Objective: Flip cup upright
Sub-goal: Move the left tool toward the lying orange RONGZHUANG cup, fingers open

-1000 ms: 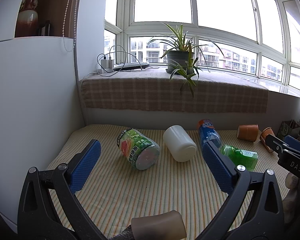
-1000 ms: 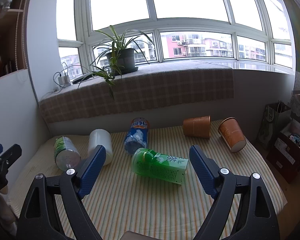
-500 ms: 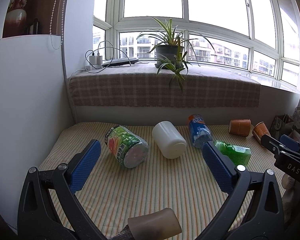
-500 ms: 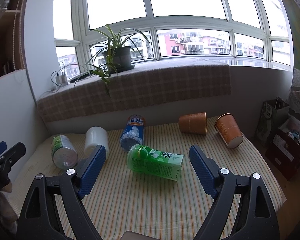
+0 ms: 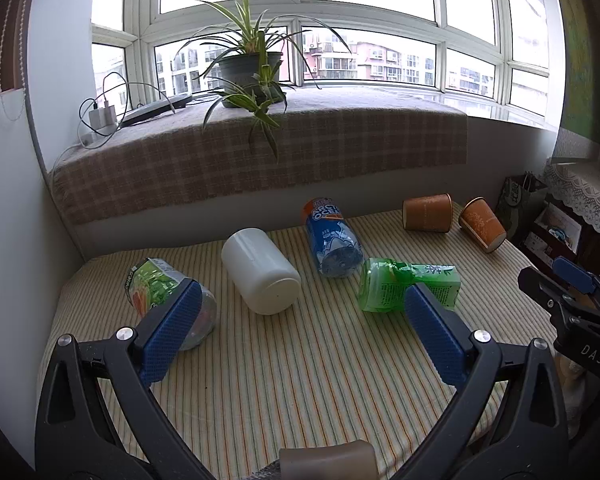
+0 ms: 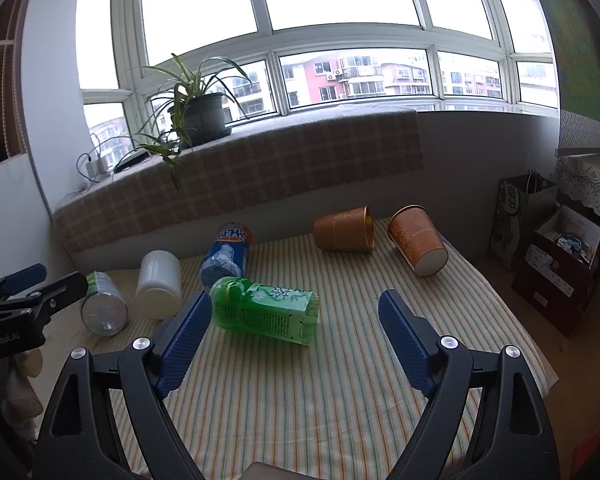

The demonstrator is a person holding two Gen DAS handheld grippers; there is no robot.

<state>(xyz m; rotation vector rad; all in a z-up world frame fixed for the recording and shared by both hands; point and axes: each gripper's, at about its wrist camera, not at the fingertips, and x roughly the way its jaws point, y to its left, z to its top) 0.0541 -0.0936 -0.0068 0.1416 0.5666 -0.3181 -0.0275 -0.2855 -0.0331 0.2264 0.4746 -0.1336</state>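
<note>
Six containers (image 6: 264,312) (all toppled), striped cloth (image 6: 340,392)

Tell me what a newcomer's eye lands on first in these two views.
A scatter of toppled containers on the striped cloth: a green tea bottle in the middle, a white jar and a blue bottle to its left, and two orange paper cups on their sides at the far right. Behind them, a spider plant sits on the checked window ledge. Both grippers hang with jaws wide open, holding nothing.
</note>
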